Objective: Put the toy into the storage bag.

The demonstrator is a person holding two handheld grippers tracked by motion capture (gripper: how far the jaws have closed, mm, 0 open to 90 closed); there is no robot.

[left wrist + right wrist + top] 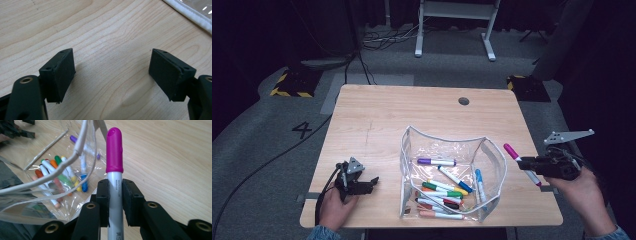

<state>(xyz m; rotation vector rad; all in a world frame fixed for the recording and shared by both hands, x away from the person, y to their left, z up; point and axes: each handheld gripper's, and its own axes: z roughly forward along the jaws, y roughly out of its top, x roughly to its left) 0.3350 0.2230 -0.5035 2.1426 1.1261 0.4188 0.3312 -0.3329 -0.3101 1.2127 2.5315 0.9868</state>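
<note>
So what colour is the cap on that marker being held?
Magenta pink, on the marker; the right gripper view shows it best.

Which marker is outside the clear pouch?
The magenta-capped marker, clamped in the right gripper beside the clear pouch; all other markers lie inside it.

Light wood-grain table (377,120), rounded corners, grommet hole (463,101) near the far edge. Grey carpet floor (257,150) with a black "4" (302,129) marked left of the table and a paler grey patch (372,80) behind it. Two black bases with yellow-black hazard stripes (294,82) (526,86) at far left and right. White desk frame (455,25) with two feet at the back, loose cables (384,37) beside it. Black cable (267,165) runs across the carpet at left. Backdrop dark, table evenly lit.
</note>
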